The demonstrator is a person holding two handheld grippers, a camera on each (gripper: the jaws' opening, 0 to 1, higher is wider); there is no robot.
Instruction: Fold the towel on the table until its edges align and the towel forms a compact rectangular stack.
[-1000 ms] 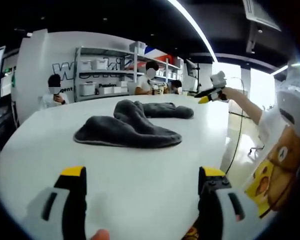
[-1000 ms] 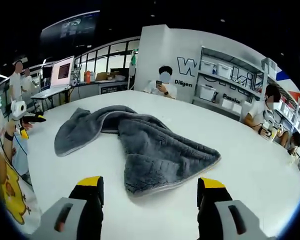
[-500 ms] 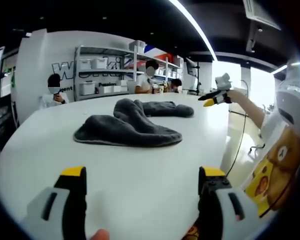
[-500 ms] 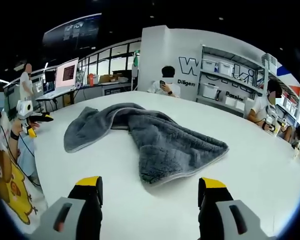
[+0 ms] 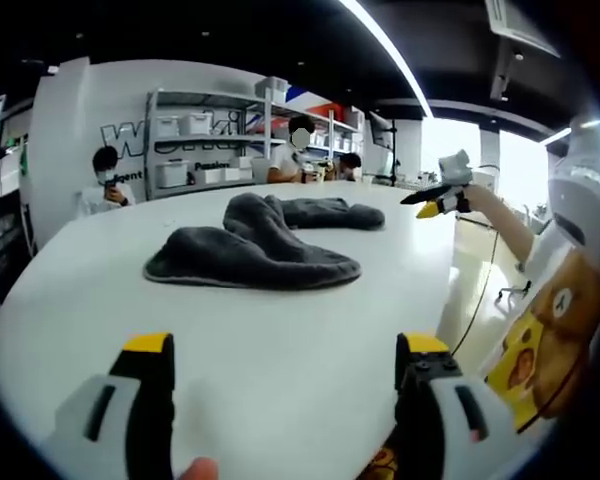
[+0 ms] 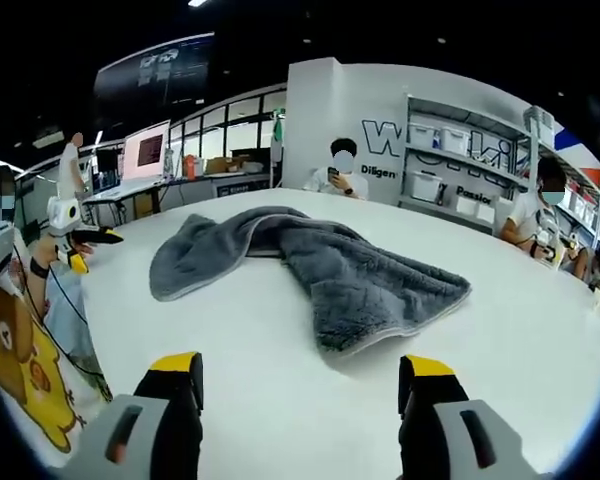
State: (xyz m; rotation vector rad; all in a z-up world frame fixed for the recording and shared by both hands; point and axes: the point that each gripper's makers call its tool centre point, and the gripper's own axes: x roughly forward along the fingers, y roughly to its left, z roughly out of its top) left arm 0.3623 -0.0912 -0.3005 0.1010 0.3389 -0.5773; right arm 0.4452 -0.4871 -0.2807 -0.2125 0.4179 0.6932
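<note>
Grey towel [image 6: 310, 270] lies crumpled and twisted mid-table [image 6: 280, 400], unfolded, well ahead of both grippers. Left gripper [image 5: 285, 345] and right gripper [image 6: 300, 365] hang with jaws spread, empty. Shelves [image 5: 230, 130] and seated people [image 6: 342, 170] sit beyond.

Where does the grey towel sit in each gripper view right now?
Left gripper view: towel lies crumpled upper centre on the white table, beyond the open jaws.
Right gripper view: towel spreads across the middle, its wide end toward the right.
Shared landmark: the shelving unit with white bins behind the table.
</note>
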